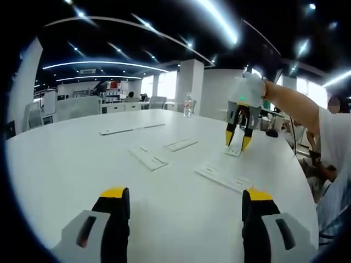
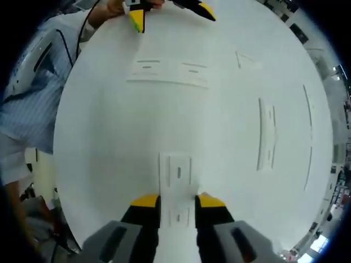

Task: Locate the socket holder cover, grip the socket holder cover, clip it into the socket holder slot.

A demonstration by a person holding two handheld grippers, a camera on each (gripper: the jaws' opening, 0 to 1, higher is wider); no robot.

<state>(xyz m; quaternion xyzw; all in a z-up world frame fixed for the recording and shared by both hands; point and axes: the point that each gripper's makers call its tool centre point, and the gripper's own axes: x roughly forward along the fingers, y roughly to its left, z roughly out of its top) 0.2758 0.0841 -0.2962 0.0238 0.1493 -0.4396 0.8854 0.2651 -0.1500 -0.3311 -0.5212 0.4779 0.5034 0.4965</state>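
right tool [image 2: 177, 201] astride cover [image 2: 176, 183]

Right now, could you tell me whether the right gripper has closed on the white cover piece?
Not fully: the right gripper straddles the white cover lying flat on the table; whether its jaws are touching it, I cannot tell.

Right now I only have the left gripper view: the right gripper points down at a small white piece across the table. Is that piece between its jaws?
Observer: Yes. In the right gripper view the white socket holder cover lies flat on the table, and the right gripper straddles its long sides. I cannot tell whether the jaws press it.
Operator: How far in is it?
Observer: Part of the cover reaches past the yellow tips, showing a small dark slot.
Operator: And my left gripper?
Observer: From there, the left gripper sits at the table's edge beside the person's striped shirt.
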